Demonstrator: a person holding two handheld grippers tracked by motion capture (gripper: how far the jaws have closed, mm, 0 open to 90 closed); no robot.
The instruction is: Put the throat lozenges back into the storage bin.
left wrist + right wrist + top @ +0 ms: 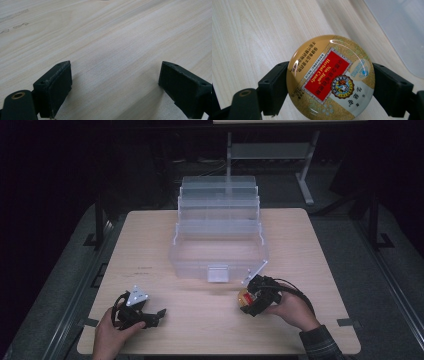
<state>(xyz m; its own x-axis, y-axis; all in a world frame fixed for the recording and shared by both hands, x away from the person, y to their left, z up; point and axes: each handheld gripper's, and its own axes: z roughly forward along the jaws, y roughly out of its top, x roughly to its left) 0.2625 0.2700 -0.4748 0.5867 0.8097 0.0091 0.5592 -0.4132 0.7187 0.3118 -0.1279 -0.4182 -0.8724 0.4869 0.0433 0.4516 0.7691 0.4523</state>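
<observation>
**Candy tin gripped, clear box ahead**

From the high view, your right gripper [248, 299] sits just in front of the clear plastic tiered box [218, 232], near its front right corner, and it carries a small round candy tin [244, 296] off the table [310, 250]. The box stands opened out, its upper trays stepped back toward the far edge, so the deep bottom compartment lies exposed to you; that looks like where the tin is headed. Your left gripper [156, 314] rests low at the near left of the table, well apart from the box, parked out of the way with nothing to steady yet. Count here: one box, one tin, two grippers, one table.

In the left gripper view, the two black jaws stand wide apart over bare wood grain. Nothing lies between them, so that gripper [115, 82] is released and idle. A few faint marks show on the wood at the upper left.

In the right gripper view, the jaws are clenched on the tin [330, 77], one pad on each side of its rim, the printed lid facing the camera and reading "Herbal Candy". Gripping across the rim keeps the flat tin level and leaves its underside free to set down. A pale edge of the box [397, 32] fills the upper right corner, near the tin but not touching it. One tin, two pads on it.
</observation>
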